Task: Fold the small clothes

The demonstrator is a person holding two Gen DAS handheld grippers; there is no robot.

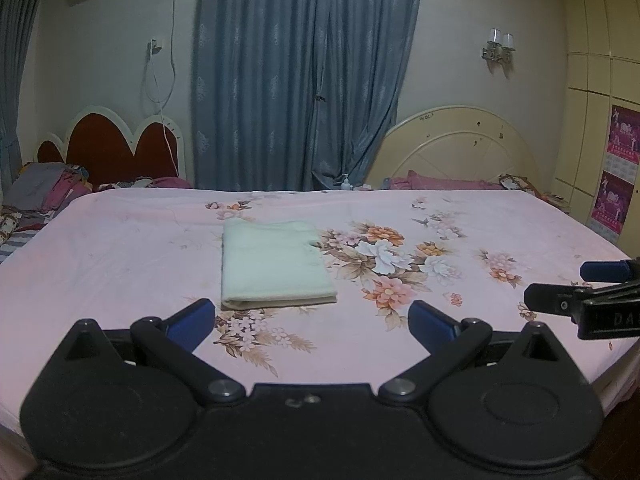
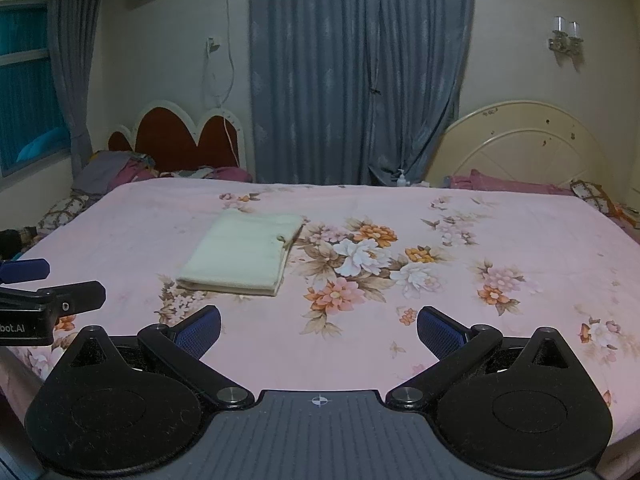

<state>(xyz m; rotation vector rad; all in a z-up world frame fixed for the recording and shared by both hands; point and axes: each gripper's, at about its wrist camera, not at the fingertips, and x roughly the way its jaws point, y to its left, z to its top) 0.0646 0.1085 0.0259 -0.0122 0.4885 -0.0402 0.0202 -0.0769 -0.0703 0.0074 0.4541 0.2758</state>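
Folded cloth (image 1: 276, 264) lies beyond both tongs (spread, empty).

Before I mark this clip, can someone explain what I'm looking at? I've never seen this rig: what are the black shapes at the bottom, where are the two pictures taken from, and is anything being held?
There is no robot here. A person holds a hand-held pair of tongs in each hand, and a wide-angle camera on each looks forward along its two fingers. The black shapes with blue pads are those tongs: the left tongs in the left wrist view, the right tongs in the right wrist view. Each also shows at the edge of the other's picture. Both stand open and hold nothing. Ahead lies a bed with a pink floral sheet. On it rests one pale cloth, already folded into a flat rectangle, untouched by either pair.
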